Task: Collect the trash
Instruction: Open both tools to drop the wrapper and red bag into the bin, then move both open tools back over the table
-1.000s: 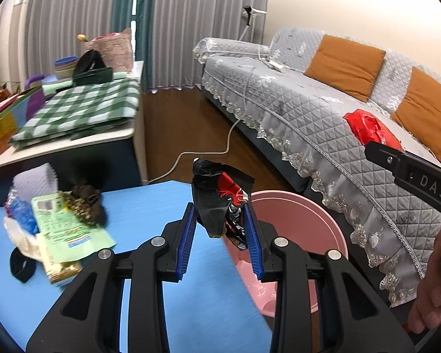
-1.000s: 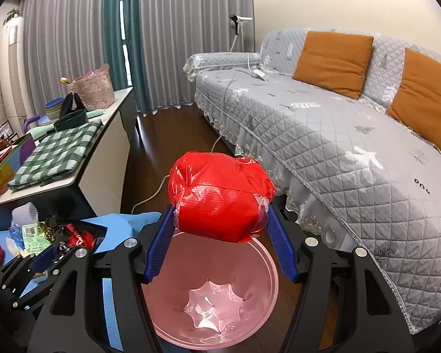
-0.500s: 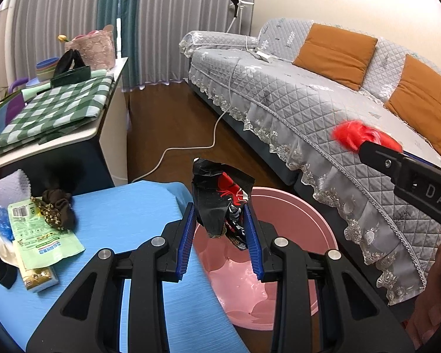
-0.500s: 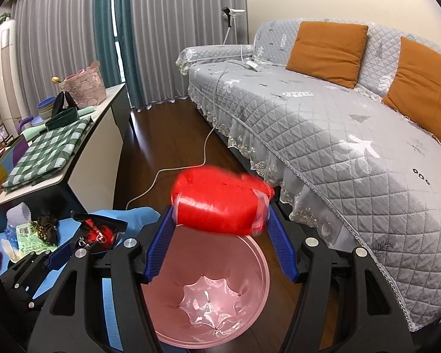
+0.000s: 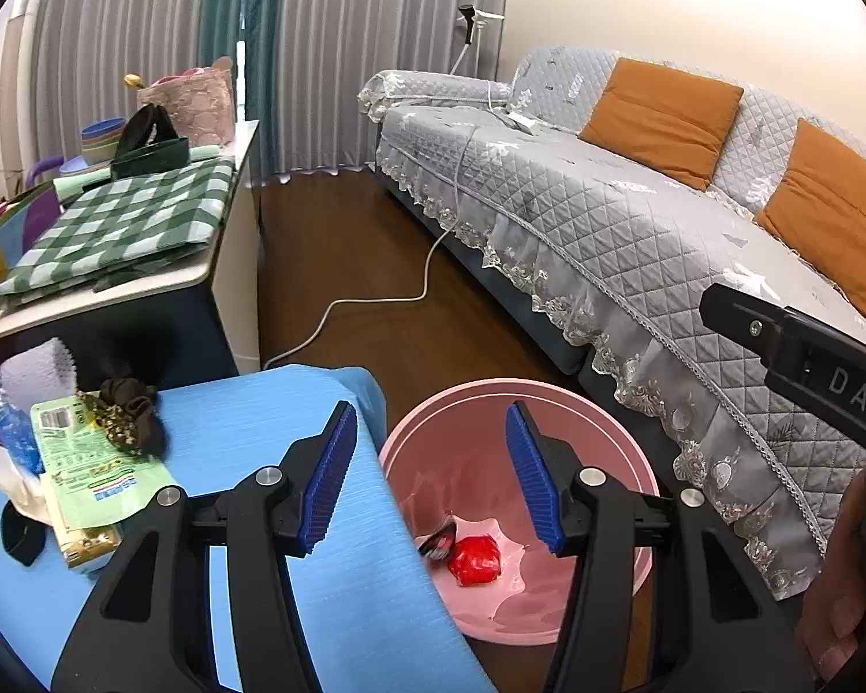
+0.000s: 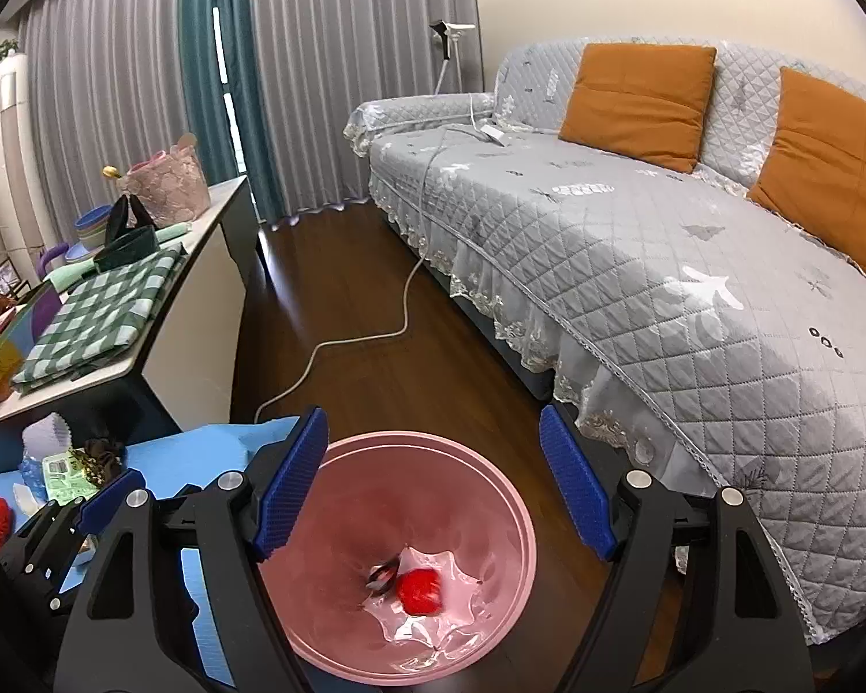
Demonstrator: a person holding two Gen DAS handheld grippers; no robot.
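Hovered above the pink bin (image 6: 508,525) beside the blue table (image 5: 294,577): left gripper (image 5: 430,473) and right gripper (image 6: 433,482), jaws of both opening, nothing between them. Lay at the bin's bottom, touching: red wrapper (image 6: 418,589) and dark wrapper (image 5: 439,540). Remained on the table: green packet (image 5: 81,462) among other litter.

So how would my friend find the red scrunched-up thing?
Look for the round pink bin on the dark floor, between the grey sofa and the blue table. At its bottom lie two bits of trash. The red crumpled wrapper is the bright one; the dark wrapper beside it is blackish.
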